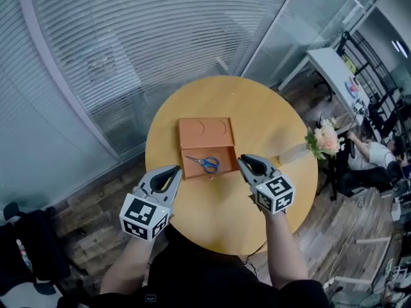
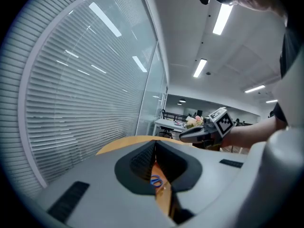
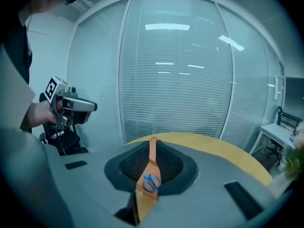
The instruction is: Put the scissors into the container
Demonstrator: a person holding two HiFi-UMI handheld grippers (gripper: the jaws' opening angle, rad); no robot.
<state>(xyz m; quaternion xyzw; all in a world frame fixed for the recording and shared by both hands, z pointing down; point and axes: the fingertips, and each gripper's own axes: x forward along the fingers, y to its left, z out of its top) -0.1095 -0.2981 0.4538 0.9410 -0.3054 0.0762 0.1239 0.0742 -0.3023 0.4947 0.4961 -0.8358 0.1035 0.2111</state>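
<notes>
On the round table (image 1: 260,124) the blue scissors (image 1: 204,163) lie already inside the orange container (image 1: 205,132), so we judge the left gripper (image 1: 174,172) and right gripper (image 1: 244,163), both clenched on nothing, should back off without bumping it.

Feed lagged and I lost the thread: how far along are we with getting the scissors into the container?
Looks done: the blue-handled scissors lie inside the near half of the orange container on the round table. In hand: nothing; the left tool and right tool hang either side of it, jaws together, empty. Left: nothing that I can see, perhaps only backing away.
</notes>
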